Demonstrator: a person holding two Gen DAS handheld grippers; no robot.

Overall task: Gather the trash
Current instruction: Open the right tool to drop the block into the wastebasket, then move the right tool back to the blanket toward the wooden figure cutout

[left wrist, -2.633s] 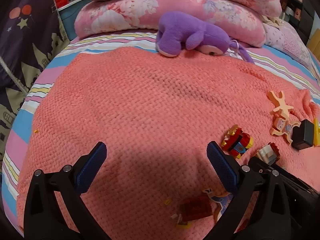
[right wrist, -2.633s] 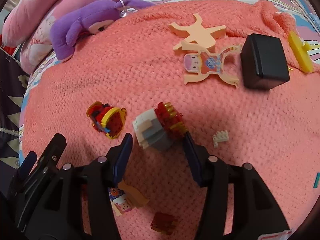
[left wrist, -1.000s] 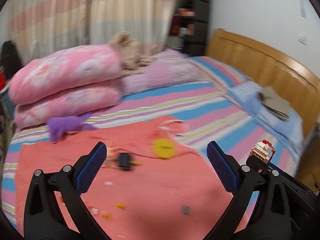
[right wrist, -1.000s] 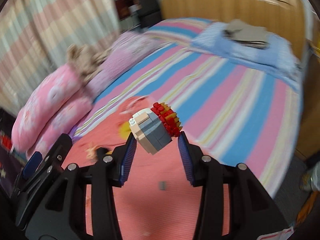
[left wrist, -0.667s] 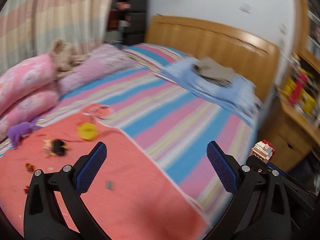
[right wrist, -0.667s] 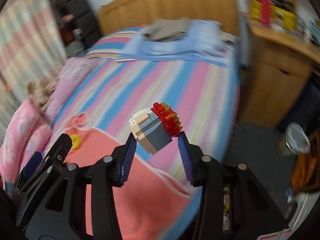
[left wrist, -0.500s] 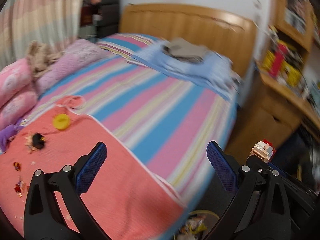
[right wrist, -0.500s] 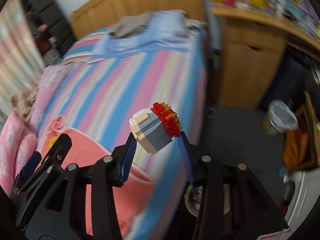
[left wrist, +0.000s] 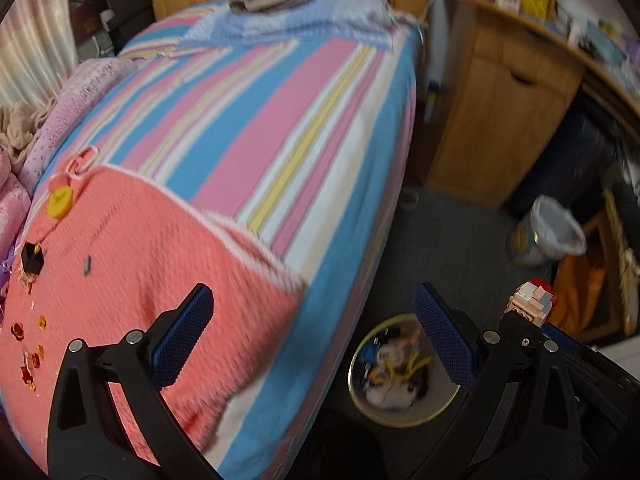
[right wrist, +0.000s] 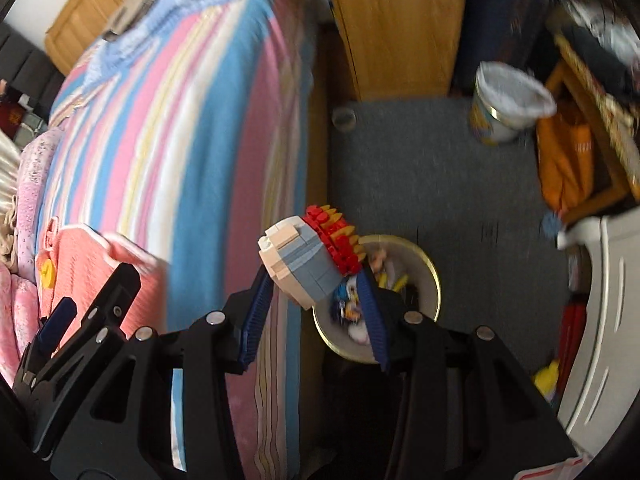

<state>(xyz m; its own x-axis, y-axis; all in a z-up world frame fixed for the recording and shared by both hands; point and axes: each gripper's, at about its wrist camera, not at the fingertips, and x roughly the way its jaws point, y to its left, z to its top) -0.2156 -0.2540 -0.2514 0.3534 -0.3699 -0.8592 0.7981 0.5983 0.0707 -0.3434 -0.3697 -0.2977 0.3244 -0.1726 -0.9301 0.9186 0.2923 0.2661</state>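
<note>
Right tool [right wrist: 314, 292] gripping brick figure [right wrist: 310, 258], bin [right wrist: 434, 276] holding scraps

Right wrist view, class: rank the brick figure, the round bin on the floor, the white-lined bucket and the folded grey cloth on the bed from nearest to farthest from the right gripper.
1. Brick figure, held between the right gripper's jaws.
2. Round bin, on the floor just beyond the jaws, beside the bed.
3. White-lined bucket, further across the floor, upper right.
4. Folded grey cloth, at the bed's far end, upper left.
</note>
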